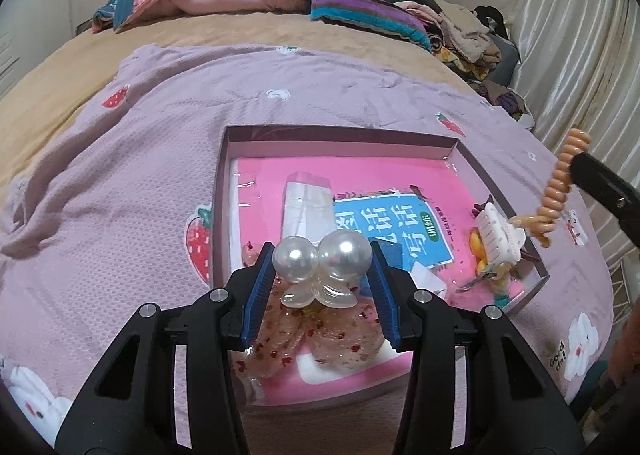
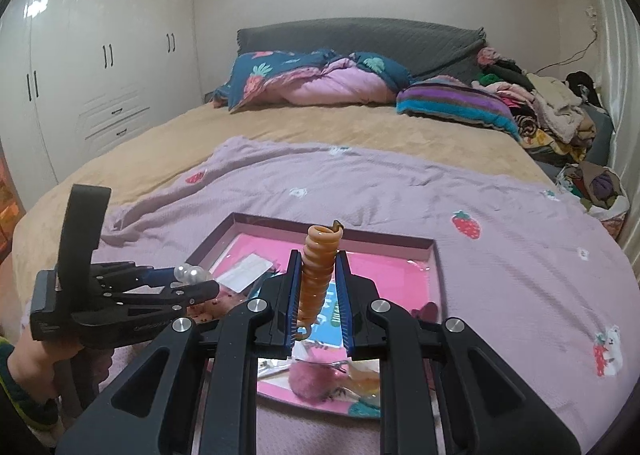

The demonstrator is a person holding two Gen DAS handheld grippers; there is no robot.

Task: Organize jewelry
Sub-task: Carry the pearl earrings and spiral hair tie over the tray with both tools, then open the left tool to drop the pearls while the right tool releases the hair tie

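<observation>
The task looks partly done: the left hand-held gripper [image 1: 322,267] is closed on a pearl bow clip [image 1: 320,275] and the right hand-held gripper [image 2: 318,295] pinches an orange spiral hair tie [image 2: 318,271], both above the tray [image 1: 340,135] on the bed, where a white claw clip [image 1: 498,235] and other pieces already lie.

Pearl bow clip [image 1: 322,263] & upright orange coil hair tie [image 2: 318,275] held over pink-lined tray [image 1: 340,137] w/ other clips.

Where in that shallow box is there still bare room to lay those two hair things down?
Free: the pink floor along the box's far wall, beyond the white card. Crowded: the right corner around the white claw clip.
</observation>
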